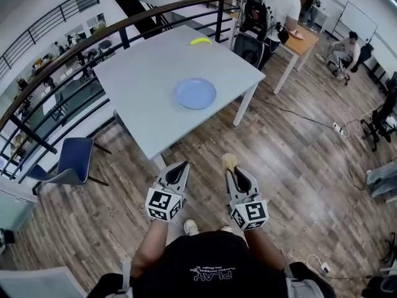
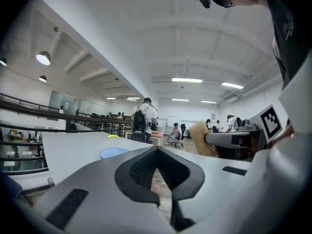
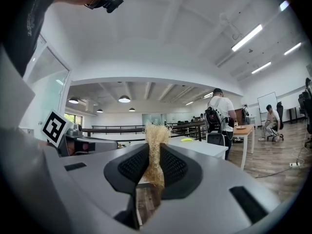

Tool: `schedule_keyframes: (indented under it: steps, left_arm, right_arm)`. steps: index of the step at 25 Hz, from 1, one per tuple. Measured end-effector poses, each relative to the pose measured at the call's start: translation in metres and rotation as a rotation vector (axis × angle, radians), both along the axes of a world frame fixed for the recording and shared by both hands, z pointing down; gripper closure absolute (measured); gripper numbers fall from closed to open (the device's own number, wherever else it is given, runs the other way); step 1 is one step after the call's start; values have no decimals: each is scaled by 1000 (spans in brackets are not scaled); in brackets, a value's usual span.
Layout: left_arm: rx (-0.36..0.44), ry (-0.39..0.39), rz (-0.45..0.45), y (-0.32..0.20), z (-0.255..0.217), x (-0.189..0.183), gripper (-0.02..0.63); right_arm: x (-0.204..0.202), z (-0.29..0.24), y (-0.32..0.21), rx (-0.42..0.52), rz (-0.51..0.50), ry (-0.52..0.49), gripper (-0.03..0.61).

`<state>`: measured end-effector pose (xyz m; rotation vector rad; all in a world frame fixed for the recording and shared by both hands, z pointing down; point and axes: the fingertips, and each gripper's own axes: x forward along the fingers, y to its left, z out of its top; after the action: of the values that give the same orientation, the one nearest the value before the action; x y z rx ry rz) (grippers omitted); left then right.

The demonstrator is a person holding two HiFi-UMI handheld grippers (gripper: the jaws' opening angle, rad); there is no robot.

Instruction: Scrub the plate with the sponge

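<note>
Plate, round and light blue point(image 1: 196, 94), lies flat near the middle of the grey rectangular desk point(image 1: 142, 73) in head view. It's well apart from both grippers, which are over the wood-plank floor point(image 1: 291, 166), short of the desk's near corner. Small yellow curved object point(image 1: 200, 40) at desk's far edge. Left gripper point(image 1: 181, 165) empty; right gripper point(image 1: 233, 168) carries the tan fibrous sponge point(image 1: 230, 160) at its tips.

Left gripper view: jaws shut tip to tip, nothing betw. them. Plate point(image 2: 114, 152) sits ahead-left on the desk point(image 2: 73, 150); sponge point(image 2: 202, 139) off to the right.

Right gripper view: jaws clamped on the sponge point(image 3: 155, 133), tuft sticking up above the pads. Desk point(image 3: 200, 147) & yellow object point(image 3: 186, 139) ahead.
</note>
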<state>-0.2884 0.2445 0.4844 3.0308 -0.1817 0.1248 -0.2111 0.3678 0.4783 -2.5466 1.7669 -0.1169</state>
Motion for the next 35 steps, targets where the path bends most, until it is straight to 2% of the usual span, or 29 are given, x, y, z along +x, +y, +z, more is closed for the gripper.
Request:
schedule_keyframes:
  steps: [4,8,15,21,28,35]
  left_arm:
    - [36,18,-12,-12,-11,-6,606]
    - [27,21,-13,-15,-12,-10,606]
    - [3,4,-3,-9,-6,12,606]
    - [-8,13,15,-8,-4,48,606]
    - [-17,-5,-20,-12,2,98,606]
    - [-13,-34,-60,-20,4,144,606]
  right_arm:
    - [-13,-4,-14,-11,-29,36,509]
    - [-15,-4,-19,-21,-30,39,509]
    - [6,-8,-13,-27,-31,46,509]
    - [45,-3,-15,-40,-39,46,509]
    - [101,-5,-20,11,-75,-47,509]
    - [160,-2,-23,21,-107,-53,509]
